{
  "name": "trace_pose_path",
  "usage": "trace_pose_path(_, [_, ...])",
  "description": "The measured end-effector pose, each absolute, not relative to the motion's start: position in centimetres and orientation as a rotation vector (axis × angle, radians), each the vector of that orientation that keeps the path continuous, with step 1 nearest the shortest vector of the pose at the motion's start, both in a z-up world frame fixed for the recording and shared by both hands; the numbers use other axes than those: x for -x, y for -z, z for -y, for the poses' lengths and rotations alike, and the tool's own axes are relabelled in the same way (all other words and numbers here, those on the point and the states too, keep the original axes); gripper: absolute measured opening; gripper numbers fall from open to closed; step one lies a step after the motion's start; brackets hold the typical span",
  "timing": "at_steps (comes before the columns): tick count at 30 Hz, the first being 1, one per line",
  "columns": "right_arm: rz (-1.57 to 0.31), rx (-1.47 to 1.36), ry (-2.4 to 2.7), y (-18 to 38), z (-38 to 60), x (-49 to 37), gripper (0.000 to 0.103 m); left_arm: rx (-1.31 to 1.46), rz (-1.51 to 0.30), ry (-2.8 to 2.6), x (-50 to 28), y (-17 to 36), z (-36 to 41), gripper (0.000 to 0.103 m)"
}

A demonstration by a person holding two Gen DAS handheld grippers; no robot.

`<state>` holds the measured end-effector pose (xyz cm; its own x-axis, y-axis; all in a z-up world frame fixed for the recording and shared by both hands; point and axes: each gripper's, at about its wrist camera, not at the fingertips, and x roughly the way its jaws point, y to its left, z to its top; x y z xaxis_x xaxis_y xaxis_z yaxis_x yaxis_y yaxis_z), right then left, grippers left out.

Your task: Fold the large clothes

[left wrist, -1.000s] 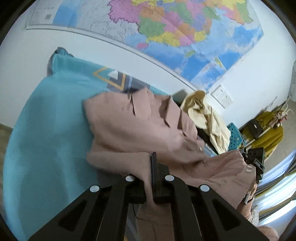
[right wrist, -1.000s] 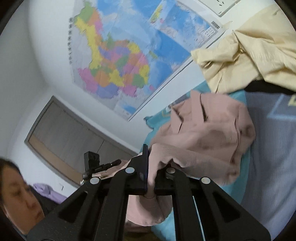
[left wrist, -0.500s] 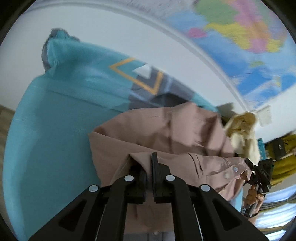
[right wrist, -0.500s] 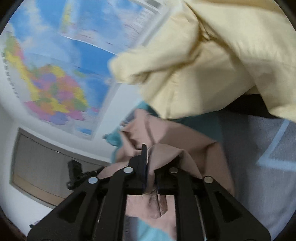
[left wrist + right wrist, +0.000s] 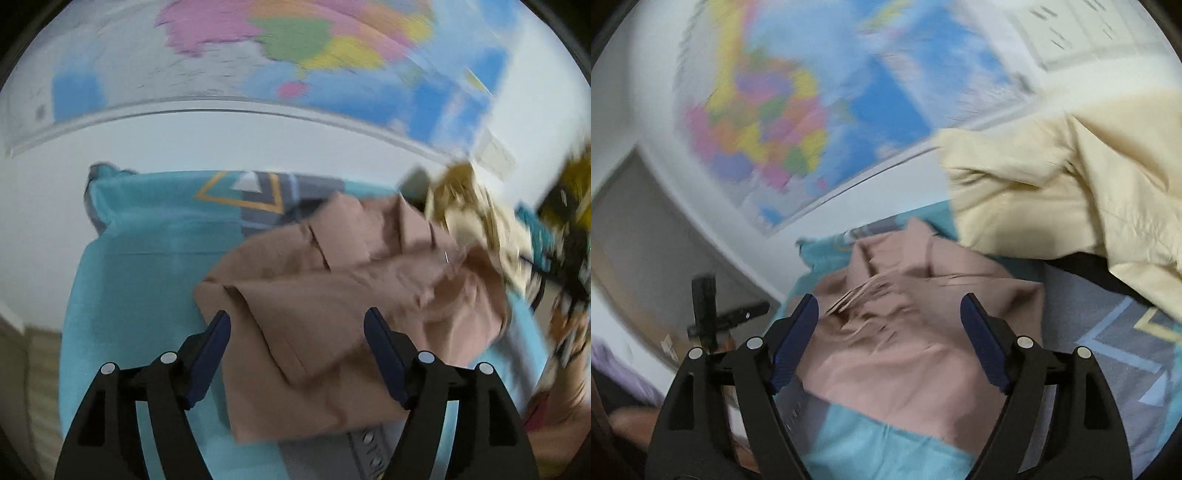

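The dusty-pink woven cotton shirt (image 5: 332, 306) lies in a loose, partly doubled heap on the turquoise bed cover with a grey and orange geometric print (image 5: 147, 266), its collar end towards the wall with the coloured map (image 5: 295, 48) and a crumpled cream-yellow garment (image 5: 1071, 184) heaped just beside it. The left tool (image 5: 297, 325) is opening, its blue-padded jaws standing apart with pink cloth between them but neither pad pressing on it; the right tool (image 5: 888, 314) is likewise opening over the near edge of the same shirt, nothing clamped. The fabric looks light, thin and limp: it creases sharply, slumps where it falls and will not keep a shape unless it is laid flat. It is probably not slippery on the cover, so dragging would bunch it up. The best holds are likely doubled, firmer places, such as the hem, a shoulder seam or the button placket, one tool at each corner of an edge, so the panel hangs taut when lifted rather than sagging in the middle.
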<state>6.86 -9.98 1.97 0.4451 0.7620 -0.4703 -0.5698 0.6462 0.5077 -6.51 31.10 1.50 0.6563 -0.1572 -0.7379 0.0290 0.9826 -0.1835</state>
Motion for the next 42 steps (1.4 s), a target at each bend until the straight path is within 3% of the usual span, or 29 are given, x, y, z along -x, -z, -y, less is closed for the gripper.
trace_pose_path(7, [-0.683, 0.176, -0.79, 1.4, 0.4, -4.3, 0.073, 0.036, -0.99, 0.033, 2.8, 2.9, -27.9, 0.07])
trace_pose_path(10, [-0.672, 0.364, -0.704, 3.8, -2.4, -5.7, 0.066, 0.026, -1.042, 0.012, 1.0, 4.0, -27.6, 0.039])
trace_pose_path(11, [-0.677, 0.425, -0.679, 4.6, -3.3, -6.4, 0.06, 0.03, -1.052, 0.003, 0.4, 4.0, -27.7, 0.028])
trace_pose_path(13, [-0.703, 0.474, -0.661, 5.5, -4.0, -7.7, 0.046, 0.082, -1.057, 0.008, -0.5, 3.7, -28.5, 0.02])
trace_pose_path(15, [-0.721, 0.476, -0.643, 5.3, -4.1, -9.0, 0.009, 0.141, -1.055, 0.006, -1.4, 3.1, -29.5, 0.018])
trace_pose_path(16, [-0.738, 0.439, -0.657, 4.7, -3.9, -9.9, 0.003, 0.162, -1.052, 0.002, -1.7, 2.9, -29.8, 0.018])
trace_pose_path(19, [-0.714, 0.289, -0.705, 1.5, -2.8, -11.8, 0.003, 0.253, -1.03, 0.016, -2.6, 1.6, -31.2, 0.027])
trace_pose_path(21, [-0.724, 0.214, -0.703, 0.0, -2.3, -13.4, 0.003, 0.288, -0.982, 0.035, -2.6, 0.3, -31.8, 0.053])
trace_pose_path(23, [-0.753, 0.161, -0.702, -0.3, -2.4, -15.1, 0.003, 0.293, -0.914, 0.057, -2.2, -0.9, -32.0, 0.064])
trace_pose_path(27, [-0.85, 0.172, -0.631, 2.0, -4.2, -18.2, 0.003, 0.195, -0.885, 0.033, -1.7, -1.3, -30.5, 0.076])
trace_pose_path(31, [-0.909, 0.15, -0.611, 3.7, -4.9, -19.2, 0.011, -0.037, -0.929, -0.015, -1.8, 1.0, -27.6, 0.081])
trace_pose_path(33, [-0.876, 0.126, -0.632, 2.8, -4.4, -18.5, 0.031, -0.092, -0.962, -0.054, -2.1, 2.2, -27.2, 0.081])
trace_pose_path(34, [-0.85, 0.114, -0.641, 2.1, -3.9, -17.8, 0.049, -0.107, -0.975, -0.077, -2.4, 2.8, -27.3, 0.081])
trace_pose_path(35, [-0.814, 0.101, -0.654, 1.1, -3.2, -16.9, 0.058, -0.102, -0.983, -0.097, -2.6, 3.1, -27.8, 0.08])
trace_pose_path(37, [-0.745, 0.071, -0.702, -1.1, -1.0, -14.5, 0.061, -0.036, -0.999, -0.113, -2.4, 3.3, -29.6, 0.078])
trace_pose_path(40, [-0.673, 0.049, -0.698, -2.5, 3.1, -10.6, 0.082, 0.084, -0.971, -0.092, -1.1, 2.6, -32.0, 0.079])
trace_pose_path(42, [-0.696, 0.037, -0.688, -1.5, 5.9, -8.5, 0.082, 0.124, -0.965, -0.103, 0.3, 2.5, -33.0, 0.083])
